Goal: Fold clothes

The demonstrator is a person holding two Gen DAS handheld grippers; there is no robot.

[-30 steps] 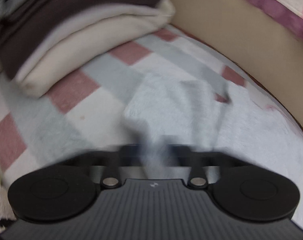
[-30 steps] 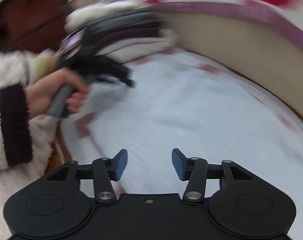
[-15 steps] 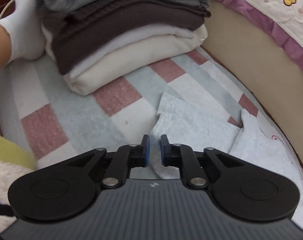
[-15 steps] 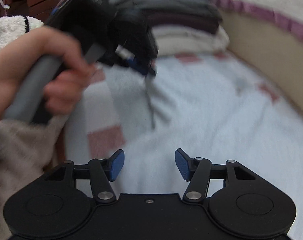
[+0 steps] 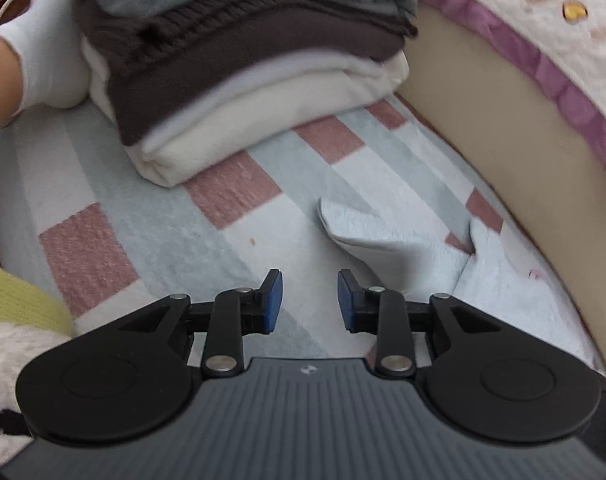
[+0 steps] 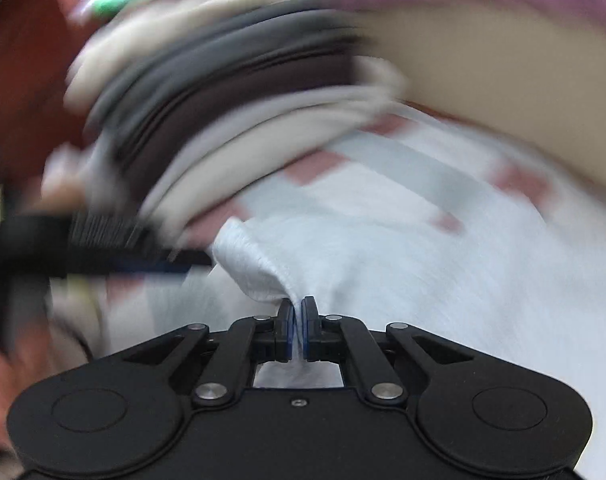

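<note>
Pale fleece garment (image 6: 383,264) lies spread on the checked blanket (image 5: 231,196); right gripper (image 6: 297,330) has just clamped its edge, left gripper (image 5: 310,300), opening, holds nothing. Fold under way; next, likely carrying the edge across.

black gripper (image 5: 310,307), blue fingers (image 5: 273,300), fuzzy white sleeve (image 5: 7,344)

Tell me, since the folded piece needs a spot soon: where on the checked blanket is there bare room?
Bare checked blanket lies between the folded stack and the left gripper, running left toward the white sock. Crowded on the right: the light blue garment, pinched by the right gripper, spreads up to the beige edge.
</note>
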